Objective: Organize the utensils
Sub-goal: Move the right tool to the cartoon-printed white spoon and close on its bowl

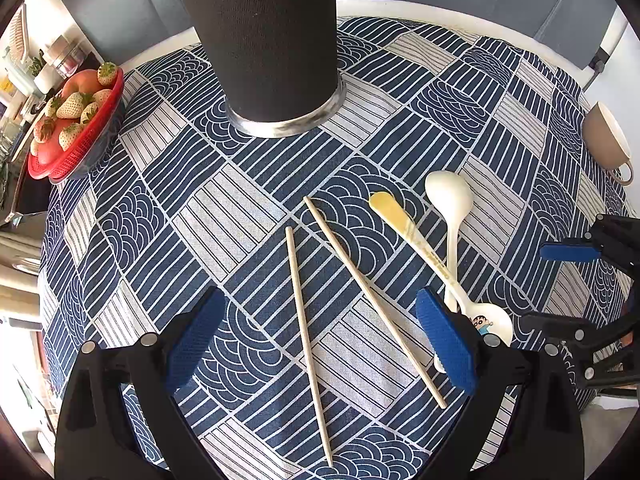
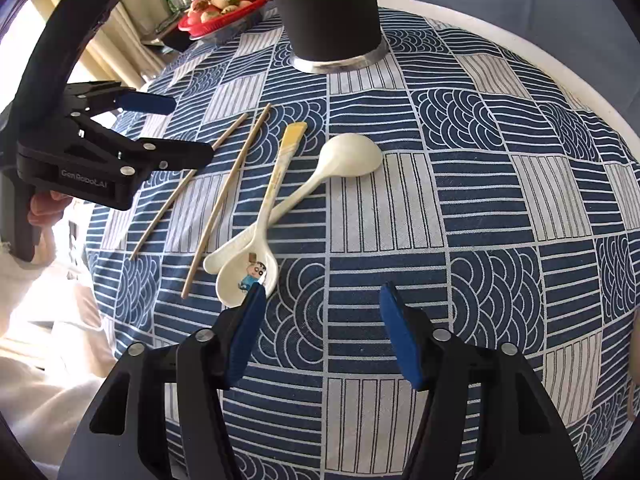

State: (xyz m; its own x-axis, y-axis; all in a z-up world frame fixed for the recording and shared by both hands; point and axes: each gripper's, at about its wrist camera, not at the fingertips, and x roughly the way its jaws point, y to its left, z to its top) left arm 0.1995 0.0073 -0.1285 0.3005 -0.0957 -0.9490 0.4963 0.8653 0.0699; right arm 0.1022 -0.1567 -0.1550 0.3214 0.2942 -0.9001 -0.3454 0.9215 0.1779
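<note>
Two wooden chopsticks (image 1: pixel 308 320) (image 1: pixel 372 296) lie loose on the blue patterned cloth, between the open jaws of my left gripper (image 1: pixel 320 340). Two white spoons lie crossed to their right: a plain one (image 1: pixel 450 200) and one with a cartoon figure and a yellow handle end (image 1: pixel 492 324). A tall black utensil cup (image 1: pixel 260 40) stands upright at the far side. In the right wrist view the chopsticks (image 2: pixel 228 192), cartoon spoon (image 2: pixel 250 276), plain spoon (image 2: pixel 352 156) and cup (image 2: pixel 328 8) show again. My right gripper (image 2: pixel 324 332) is open and empty, its left finger next to the cartoon spoon's bowl.
A red basket of strawberries and fruit (image 1: pixel 76 120) sits at the table's left edge. A beige mug (image 1: pixel 606 140) stands at the right edge. The left gripper (image 2: pixel 172 132) shows at the left of the right wrist view. The white table rim (image 2: pixel 520 52) curves behind the cloth.
</note>
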